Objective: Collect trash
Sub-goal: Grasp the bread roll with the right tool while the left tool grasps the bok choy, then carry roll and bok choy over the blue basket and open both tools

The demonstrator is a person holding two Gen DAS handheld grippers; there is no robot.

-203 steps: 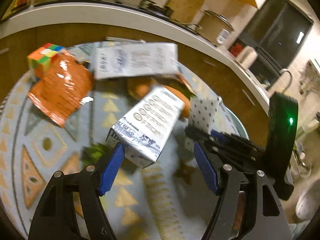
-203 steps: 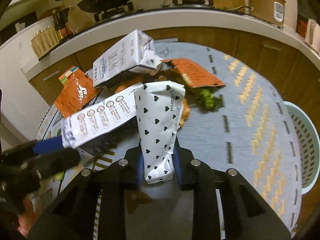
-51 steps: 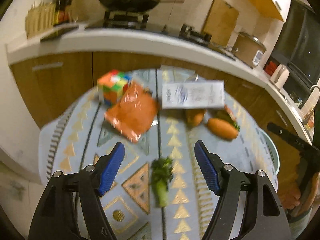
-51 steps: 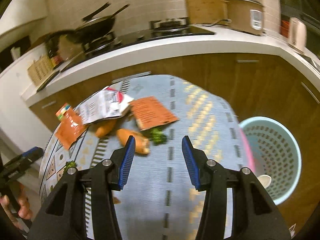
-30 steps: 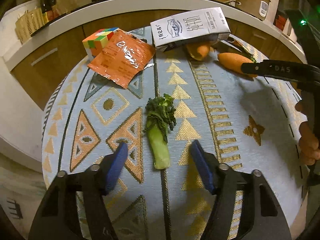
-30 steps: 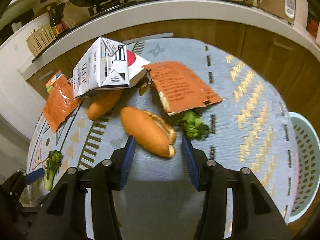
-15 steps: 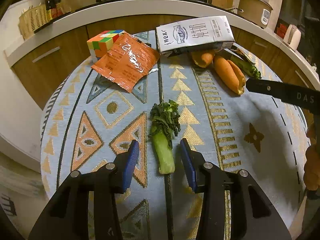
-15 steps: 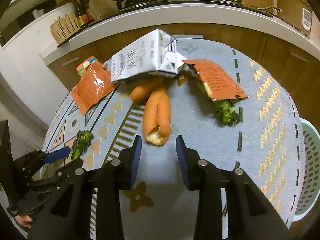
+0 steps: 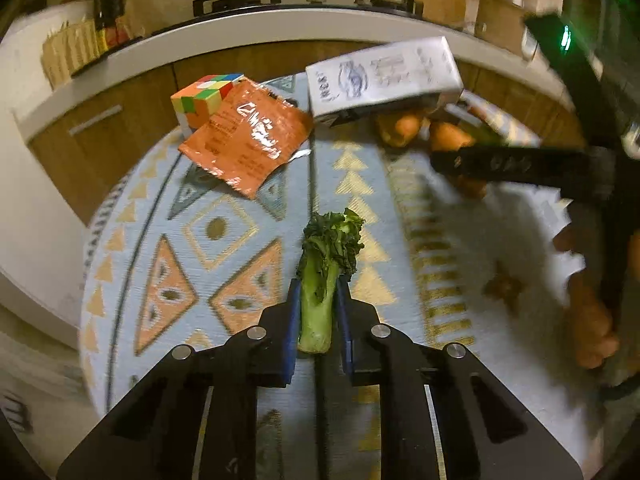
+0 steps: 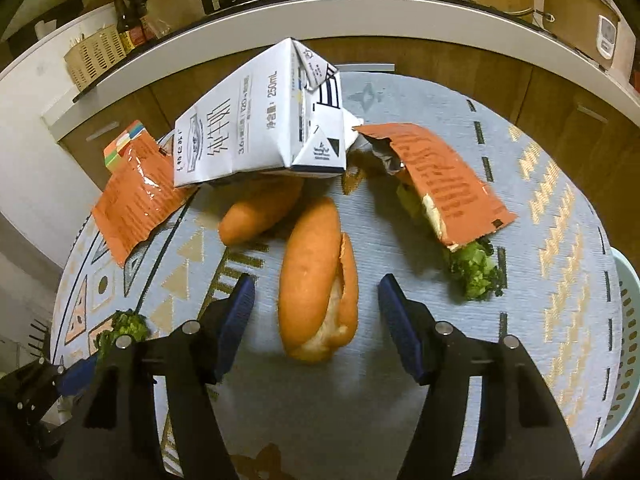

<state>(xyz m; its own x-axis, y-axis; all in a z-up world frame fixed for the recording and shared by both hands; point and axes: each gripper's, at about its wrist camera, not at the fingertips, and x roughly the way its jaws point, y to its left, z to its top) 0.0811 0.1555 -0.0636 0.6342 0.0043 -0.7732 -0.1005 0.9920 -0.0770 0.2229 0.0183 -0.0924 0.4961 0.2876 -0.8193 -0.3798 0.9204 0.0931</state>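
My left gripper [image 9: 318, 320] is shut on the stalk of a green vegetable [image 9: 324, 268] on the patterned cloth; it also shows at the lower left of the right wrist view [image 10: 120, 328]. My right gripper [image 10: 316, 312] is open, its fingers on either side of a split bread roll [image 10: 318, 280]. A white milk carton [image 10: 256, 124] lies behind it, over a second roll [image 10: 256, 208]. An orange wrapper [image 10: 444, 176] covers another green vegetable [image 10: 476, 268]. A second orange wrapper [image 9: 248, 144] lies left of the carton [image 9: 384, 76].
A coloured puzzle cube [image 9: 204, 100] sits behind the left wrapper. A pale green slotted basket [image 10: 626, 344] stands at the table's right edge. A curved counter [image 10: 360, 12] with a stove and pots runs behind the round table [image 10: 560, 208].
My left gripper has closed on the green vegetable's stalk. My right gripper has moved in over the split roll and opened wider around it.
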